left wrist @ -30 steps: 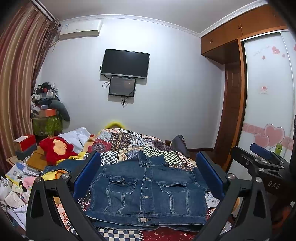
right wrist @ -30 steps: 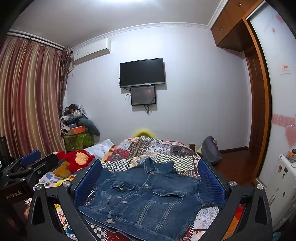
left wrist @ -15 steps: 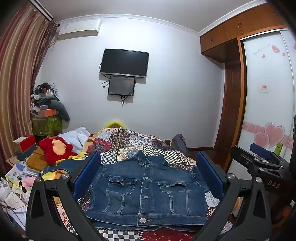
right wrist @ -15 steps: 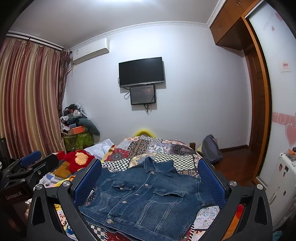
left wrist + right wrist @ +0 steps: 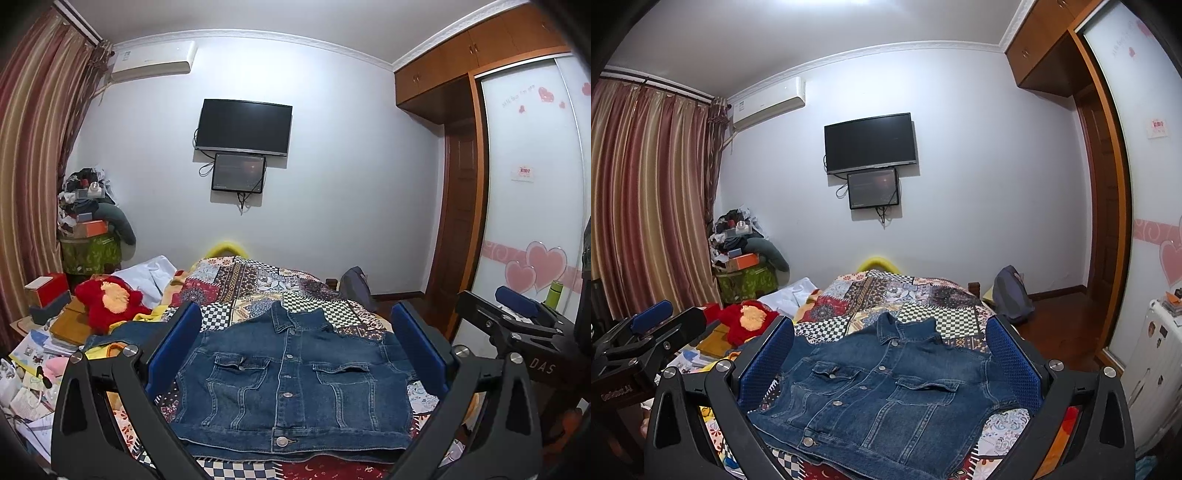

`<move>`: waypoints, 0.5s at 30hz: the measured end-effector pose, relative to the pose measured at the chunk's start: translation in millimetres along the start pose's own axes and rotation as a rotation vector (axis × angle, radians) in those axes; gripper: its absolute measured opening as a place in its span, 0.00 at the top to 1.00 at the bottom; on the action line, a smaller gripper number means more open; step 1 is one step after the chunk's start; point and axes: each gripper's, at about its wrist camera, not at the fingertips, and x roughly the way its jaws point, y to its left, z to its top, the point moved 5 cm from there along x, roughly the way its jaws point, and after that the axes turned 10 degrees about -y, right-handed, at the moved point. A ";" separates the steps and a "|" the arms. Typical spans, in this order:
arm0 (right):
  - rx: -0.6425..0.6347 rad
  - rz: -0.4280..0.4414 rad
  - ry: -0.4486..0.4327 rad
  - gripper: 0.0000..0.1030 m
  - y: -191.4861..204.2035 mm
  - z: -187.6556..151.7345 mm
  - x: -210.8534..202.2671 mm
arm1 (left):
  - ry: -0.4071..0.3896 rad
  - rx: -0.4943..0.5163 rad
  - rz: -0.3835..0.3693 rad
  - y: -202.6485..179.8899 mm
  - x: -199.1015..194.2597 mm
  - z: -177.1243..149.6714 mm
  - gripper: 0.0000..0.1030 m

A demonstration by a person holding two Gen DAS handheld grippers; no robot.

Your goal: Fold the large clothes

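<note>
Left wrist view: the denim jacket (image 5: 295,384) lies flat on the quilt (image 5: 258,280); left gripper (image 5: 295,350) and right gripper (image 5: 890,354) gape wide, seemingly empty.

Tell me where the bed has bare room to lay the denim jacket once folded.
Bare quilt lies beyond the denim jacket collar, toward the far wall, bordered left by white cloth. The left side is crowded: red plush, books and papers. The right edge offers only a narrow strip beside the jacket.
</note>
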 end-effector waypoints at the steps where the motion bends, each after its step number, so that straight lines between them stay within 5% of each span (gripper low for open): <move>1: 0.004 0.000 0.001 0.00 -1.2 0.2 -0.6 | 0.000 0.001 -0.001 -0.6 -0.3 -0.5 0.00; 15: 0.016 0.001 0.036 0.00 -0.4 -4.8 10.9 | 0.023 -0.007 0.012 2.9 9.1 -5.4 0.00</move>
